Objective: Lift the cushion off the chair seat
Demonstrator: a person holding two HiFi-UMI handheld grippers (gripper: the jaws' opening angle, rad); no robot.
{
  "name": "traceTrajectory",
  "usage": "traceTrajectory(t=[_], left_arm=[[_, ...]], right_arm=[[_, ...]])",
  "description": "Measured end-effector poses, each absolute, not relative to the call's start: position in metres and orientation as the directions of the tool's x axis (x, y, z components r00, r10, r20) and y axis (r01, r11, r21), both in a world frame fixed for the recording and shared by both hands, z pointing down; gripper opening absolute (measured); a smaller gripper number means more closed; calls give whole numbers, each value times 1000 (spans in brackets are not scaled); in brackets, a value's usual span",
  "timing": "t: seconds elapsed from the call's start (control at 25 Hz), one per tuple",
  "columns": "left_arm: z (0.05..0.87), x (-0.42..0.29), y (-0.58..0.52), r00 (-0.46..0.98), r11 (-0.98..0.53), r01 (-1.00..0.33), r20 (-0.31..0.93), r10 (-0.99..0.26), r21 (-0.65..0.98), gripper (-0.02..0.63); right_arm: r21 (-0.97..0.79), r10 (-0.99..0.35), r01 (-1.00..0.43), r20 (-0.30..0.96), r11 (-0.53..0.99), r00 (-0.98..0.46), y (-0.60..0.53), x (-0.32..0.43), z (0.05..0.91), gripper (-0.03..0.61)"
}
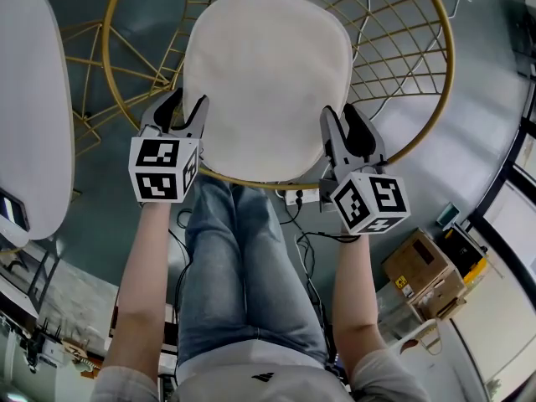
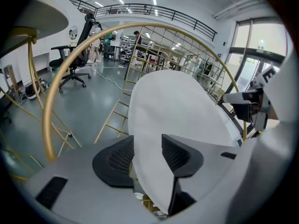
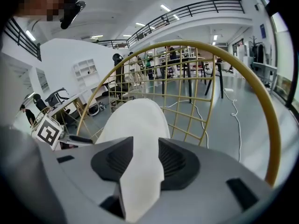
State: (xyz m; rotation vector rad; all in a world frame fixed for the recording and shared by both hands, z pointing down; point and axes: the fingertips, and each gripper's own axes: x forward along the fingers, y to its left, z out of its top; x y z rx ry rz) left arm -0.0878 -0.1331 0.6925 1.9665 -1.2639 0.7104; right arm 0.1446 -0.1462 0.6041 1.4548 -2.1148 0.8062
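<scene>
Cushion [image 1: 266, 82], white and rounded, is lying flat on the seat of the gold wire chair [image 1: 419, 74], filling its middle. Left gripper [image 1: 188, 100] is straddling the cushion's near left edge and right gripper [image 1: 340, 111] its near right edge. Both are holding their jaws spread, with the padding sitting between the pads but not yet squeezed. Closing on so shallow a bite is risking a slip as the cushion sags. A lower jaw could also be catching the wires beneath, dragging the chair.

Glossy grey floor [image 2: 93, 106], black office chair [image 2: 76, 55], balcony railing [image 2: 154, 10].
</scene>
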Motion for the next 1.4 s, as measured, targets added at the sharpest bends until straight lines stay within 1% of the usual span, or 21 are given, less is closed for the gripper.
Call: traceTrajectory(t=[0.68, 0.76, 1.04, 1.4], left_arm=[[711, -86, -127, 371, -293, -924, 768, -521, 247, 190], [712, -87, -127, 370, -292, -924, 769, -522, 246, 195], [718, -86, -128, 376, -283, -923, 771, -514, 261, 199], [722, -83, -129, 384, -288, -919, 776, -500, 269, 198]], right_arm=[[-228, -649, -960, 707, 165, -280, -142, 162, 641, 187], [-237, -647, -960, 711, 149, -276, -143, 164, 644, 198], [-286, -607, -948, 731, 143, -312, -138, 160, 659, 202], [-297, -589, -943, 739, 149, -326, -138, 155, 666, 204]])
